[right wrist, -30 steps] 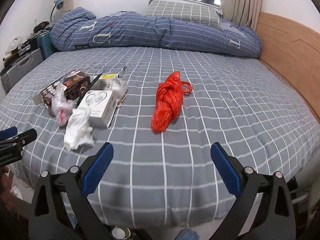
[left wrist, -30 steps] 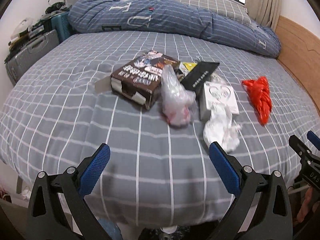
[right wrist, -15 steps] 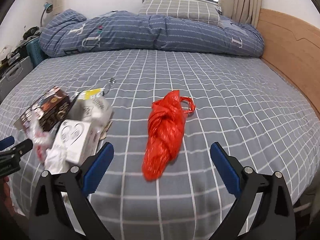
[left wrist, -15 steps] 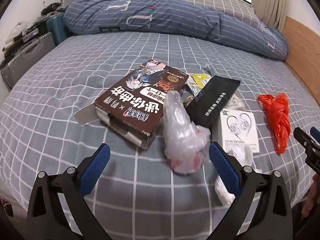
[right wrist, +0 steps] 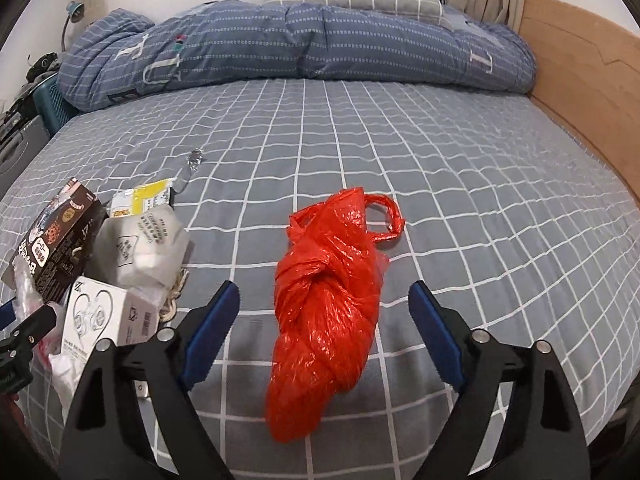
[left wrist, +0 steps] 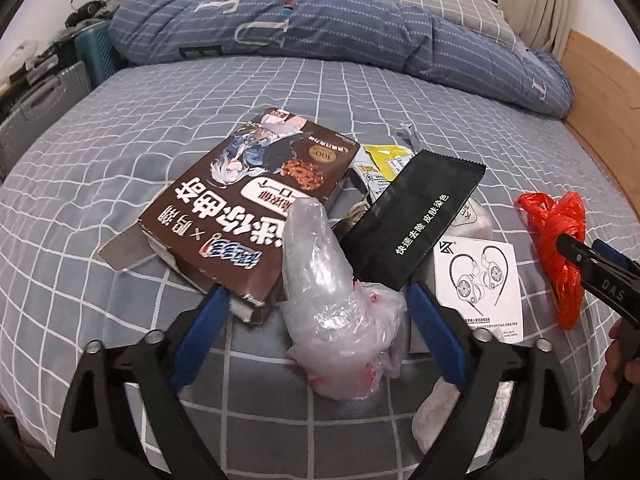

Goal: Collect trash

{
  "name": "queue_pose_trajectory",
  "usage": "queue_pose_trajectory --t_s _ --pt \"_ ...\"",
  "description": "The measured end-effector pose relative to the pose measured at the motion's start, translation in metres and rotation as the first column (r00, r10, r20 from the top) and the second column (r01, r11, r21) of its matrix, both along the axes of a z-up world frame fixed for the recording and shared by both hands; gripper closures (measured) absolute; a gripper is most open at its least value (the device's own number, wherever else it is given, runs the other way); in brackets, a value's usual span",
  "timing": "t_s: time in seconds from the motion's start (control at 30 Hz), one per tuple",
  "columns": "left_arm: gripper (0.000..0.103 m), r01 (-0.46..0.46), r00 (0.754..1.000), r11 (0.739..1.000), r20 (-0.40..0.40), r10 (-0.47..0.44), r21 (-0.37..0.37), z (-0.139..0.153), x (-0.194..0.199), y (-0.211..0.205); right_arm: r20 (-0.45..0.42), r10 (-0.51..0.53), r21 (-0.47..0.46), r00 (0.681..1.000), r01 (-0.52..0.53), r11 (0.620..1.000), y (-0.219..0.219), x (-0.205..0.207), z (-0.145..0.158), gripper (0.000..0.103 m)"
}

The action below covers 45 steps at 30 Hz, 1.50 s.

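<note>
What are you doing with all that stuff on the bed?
A person is picking up trash from the bed with a gripper in each hand. The left gripper is closing around a crumpled clear plastic bag that lies beside a brown snack box, but its pads are not pressing it yet. The right gripper is closing around a knotted red plastic bag, also not yet gripped. A black wrapper and a white earphone box wait nearby.

my left gripper and right gripper look alike: matte black angular arms, each ending in flat blue pads on the fingers, with round silver screws at the joints. white letters "das" mark one black finger.
</note>
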State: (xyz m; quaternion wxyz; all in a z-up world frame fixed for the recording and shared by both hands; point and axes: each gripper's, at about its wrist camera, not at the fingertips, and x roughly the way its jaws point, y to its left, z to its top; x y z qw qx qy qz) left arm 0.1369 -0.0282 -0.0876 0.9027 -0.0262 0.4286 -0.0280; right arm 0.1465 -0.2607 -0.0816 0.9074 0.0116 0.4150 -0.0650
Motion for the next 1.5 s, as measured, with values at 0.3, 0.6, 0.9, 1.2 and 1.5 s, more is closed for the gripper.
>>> queue_pose_trajectory --t_s 0.3,0.6,0.9,1.2,1.5 --pt "0.041 0.033 0.999 0.999 -0.024 -0.033 0.016 -0.006 -0.004 -0.013 -0.055 0.000 0.023 0.999 0.001 1.000 -0.002 0.009 -0.017 0.040" --pt "0.048 0.042 0.998 0.998 -0.044 -0.044 -0.052 -0.012 -0.007 -0.009 -0.070 0.012 0.024 0.997 -0.011 1.000 -0.002 0.008 -0.021 0.062" --pt "0.048 0.045 0.998 0.997 -0.042 -0.048 -0.059 -0.005 -0.016 -0.004 -0.041 0.017 0.036 0.999 -0.016 0.999 -0.002 0.003 -0.007 0.063" --pt "0.048 0.043 0.999 0.997 -0.029 -0.045 -0.069 0.013 -0.028 0.004 0.002 0.040 0.042 0.999 -0.041 0.998 0.008 -0.011 0.020 0.063" --pt "0.048 0.039 0.999 0.997 -0.004 -0.039 -0.070 0.026 -0.052 0.014 0.036 0.079 0.035 0.996 -0.080 0.996 0.026 -0.038 0.038 0.063"
